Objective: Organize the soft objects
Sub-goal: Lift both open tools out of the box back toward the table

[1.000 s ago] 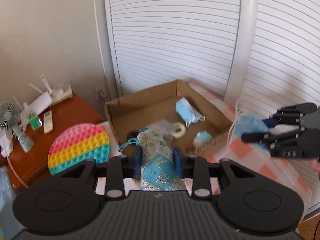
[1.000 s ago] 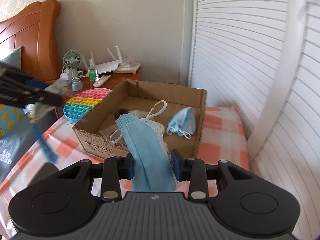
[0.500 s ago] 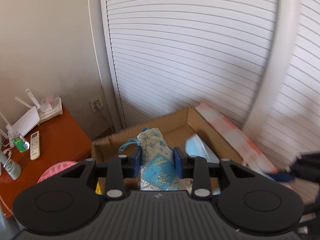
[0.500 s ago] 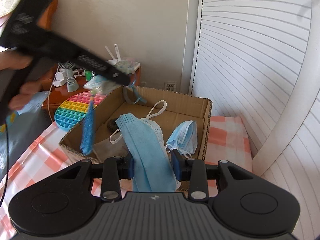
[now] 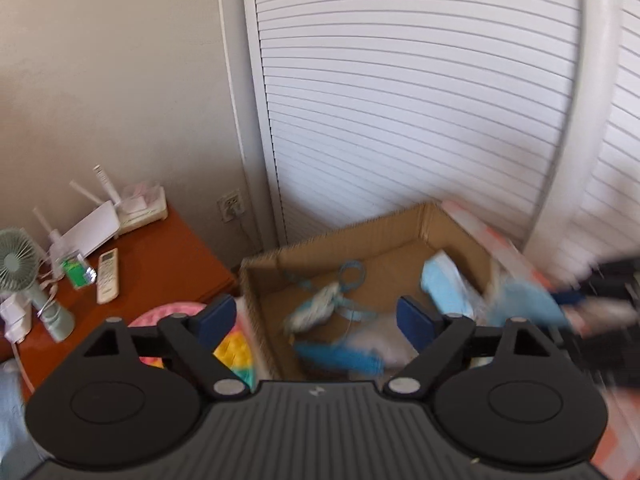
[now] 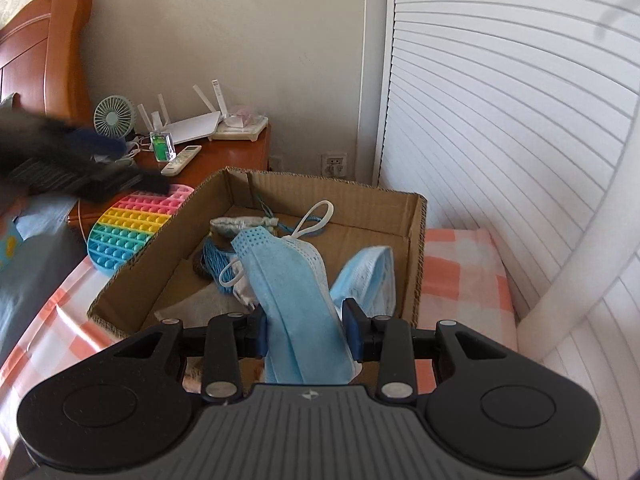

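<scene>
My left gripper [image 5: 316,316] is open and empty, above the near-left edge of the cardboard box [image 5: 336,236]. The patterned blue pouch [image 5: 316,308] with its tassel lies in the box; it also shows in the right wrist view [image 6: 240,224]. My right gripper [image 6: 306,328] is shut on a blue face mask [image 6: 292,292] and holds it over the near side of the box [image 6: 416,240]. A second blue mask [image 6: 368,276] lies in the box at the right. The left gripper shows blurred at the left of the right wrist view [image 6: 80,172].
A rainbow pop-it toy [image 6: 128,228] leans beside the box on the checked cloth [image 6: 460,268]. A wooden nightstand [image 5: 160,264] holds a fan [image 5: 16,260], a router, a remote. White louvered doors [image 5: 400,100] stand behind. A bed headboard [image 6: 44,48] is at left.
My left gripper opened and let go of the patterned pouch, which dropped into the box. The left gripper then drew back to the left. My right gripper still holds the mask, closer to the box.
</scene>
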### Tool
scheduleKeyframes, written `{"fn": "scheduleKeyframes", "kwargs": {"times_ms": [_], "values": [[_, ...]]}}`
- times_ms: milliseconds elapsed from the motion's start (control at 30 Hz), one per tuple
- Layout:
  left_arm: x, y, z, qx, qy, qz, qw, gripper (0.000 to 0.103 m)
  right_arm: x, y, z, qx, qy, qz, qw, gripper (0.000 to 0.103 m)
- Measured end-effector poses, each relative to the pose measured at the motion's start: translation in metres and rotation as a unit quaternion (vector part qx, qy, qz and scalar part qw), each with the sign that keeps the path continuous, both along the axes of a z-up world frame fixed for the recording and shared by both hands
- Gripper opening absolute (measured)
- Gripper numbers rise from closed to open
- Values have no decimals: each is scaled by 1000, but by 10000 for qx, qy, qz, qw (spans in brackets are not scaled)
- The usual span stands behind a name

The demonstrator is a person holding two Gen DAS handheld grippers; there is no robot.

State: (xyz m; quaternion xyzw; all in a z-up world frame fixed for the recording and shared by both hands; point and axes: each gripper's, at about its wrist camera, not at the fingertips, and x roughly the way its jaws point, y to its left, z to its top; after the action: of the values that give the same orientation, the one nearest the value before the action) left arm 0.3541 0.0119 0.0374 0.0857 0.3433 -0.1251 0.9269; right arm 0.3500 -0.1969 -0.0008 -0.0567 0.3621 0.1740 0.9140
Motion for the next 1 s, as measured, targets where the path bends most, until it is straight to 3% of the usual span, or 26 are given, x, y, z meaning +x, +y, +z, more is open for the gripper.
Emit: {"fn": "scheduleKeyframes", "kwargs": {"times_ms": [233, 367, 433, 500, 567, 767, 1000], "values": [[-66, 37, -9, 224, -81, 163, 9996, 92, 36, 21, 3, 12, 46, 19, 10000, 41], [-94, 54, -15, 136, 11, 295, 9995, 92, 56, 36, 4, 35, 79, 49, 10000, 42], [-110, 60, -17, 19, 56, 276, 9996, 92, 62, 43, 5, 50, 94, 112, 9999, 53], [-124, 61, -21, 2, 99, 271, 9996, 92, 66, 47, 5, 51, 106, 111, 9999, 87], [-139, 59, -24, 60, 59, 266, 9996, 93, 63, 47, 6, 94, 35, 84, 9999, 98], [-173, 41, -31, 296, -67, 68, 9995, 95, 30, 32, 14, 270, -13, 112, 9996, 100], [-205, 24, -37, 121, -5, -52, 9999, 95, -26, 12, 18, 193, -130, 171, 9996, 103]]}}
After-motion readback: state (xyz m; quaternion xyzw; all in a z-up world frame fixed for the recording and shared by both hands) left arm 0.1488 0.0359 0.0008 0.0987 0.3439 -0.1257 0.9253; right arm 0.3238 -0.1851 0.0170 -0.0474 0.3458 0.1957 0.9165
